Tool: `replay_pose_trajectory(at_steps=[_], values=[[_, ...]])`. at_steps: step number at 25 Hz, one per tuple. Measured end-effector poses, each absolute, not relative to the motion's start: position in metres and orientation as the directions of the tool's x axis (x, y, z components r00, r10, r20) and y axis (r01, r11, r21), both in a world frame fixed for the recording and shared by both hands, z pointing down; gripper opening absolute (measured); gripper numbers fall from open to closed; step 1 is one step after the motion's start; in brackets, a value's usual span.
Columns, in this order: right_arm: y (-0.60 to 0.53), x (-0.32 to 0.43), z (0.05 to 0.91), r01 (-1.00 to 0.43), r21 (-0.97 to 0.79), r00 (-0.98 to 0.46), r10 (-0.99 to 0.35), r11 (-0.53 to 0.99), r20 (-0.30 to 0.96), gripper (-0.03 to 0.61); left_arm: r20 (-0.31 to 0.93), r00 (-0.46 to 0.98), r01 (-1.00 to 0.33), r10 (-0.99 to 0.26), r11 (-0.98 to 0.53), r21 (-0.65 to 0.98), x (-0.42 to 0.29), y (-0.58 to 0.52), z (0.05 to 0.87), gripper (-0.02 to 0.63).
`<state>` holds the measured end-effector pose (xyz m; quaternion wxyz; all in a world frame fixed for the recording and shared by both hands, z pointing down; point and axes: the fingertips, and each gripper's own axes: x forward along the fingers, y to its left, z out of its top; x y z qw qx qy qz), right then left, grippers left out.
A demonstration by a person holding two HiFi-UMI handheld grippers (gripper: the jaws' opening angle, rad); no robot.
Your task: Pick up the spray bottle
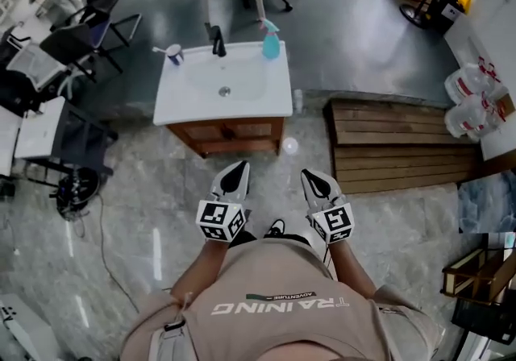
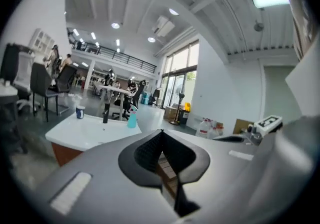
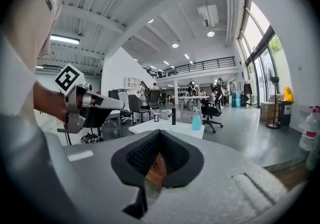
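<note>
The teal spray bottle (image 1: 271, 41) stands upright at the back right corner of a white sink top (image 1: 185, 97) on a wooden cabinet, some way ahead of me. It also shows small in the left gripper view as the spray bottle (image 2: 132, 118) and in the right gripper view as the spray bottle (image 3: 196, 119). A black tap (image 1: 217, 40) and a cup (image 1: 173, 53) stand on the same top. My left gripper (image 1: 236, 178) and right gripper (image 1: 317, 184) are held side by side over the floor, short of the cabinet. Both are shut and hold nothing.
A wooden pallet (image 1: 399, 146) lies on the floor to the right of the cabinet. White jugs (image 1: 472, 105) sit at the far right. Office chairs (image 1: 97, 21) and desks crowd the left side. A small white round object (image 1: 290, 145) lies by the cabinet's foot.
</note>
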<state>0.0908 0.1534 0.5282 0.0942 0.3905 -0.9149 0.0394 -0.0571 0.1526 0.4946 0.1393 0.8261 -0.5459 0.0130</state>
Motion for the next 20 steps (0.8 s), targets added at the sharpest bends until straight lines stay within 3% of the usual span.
replay_pose_trajectory(at_steps=[5,11,15,20], values=[[0.138,0.090,0.544,-0.712,-0.034,-0.690,-0.689,0.701,0.224,0.003,0.229,0.388,-0.920,-0.893,-0.360,0.155,-0.059,0.148,0.501,0.017],[0.134,0.089,0.562,-0.732,-0.096,-0.673,-0.693,0.675,0.260,0.002,0.332,0.337,-0.933,-0.881,-0.267,0.239,-0.084,0.133,0.549,0.017],[0.119,0.098,0.565,-0.766,-0.109,-0.634,-0.715,0.634,0.295,0.003,0.317,0.365,-0.923,-0.875,-0.295,0.247,-0.077,0.107,0.553,0.017],[0.072,0.085,0.544,-0.748,-0.040,-0.644,-0.711,0.662,0.282,0.003,0.233,0.416,-0.909,-0.879,-0.396,0.126,-0.069,0.056,0.524,0.017]])
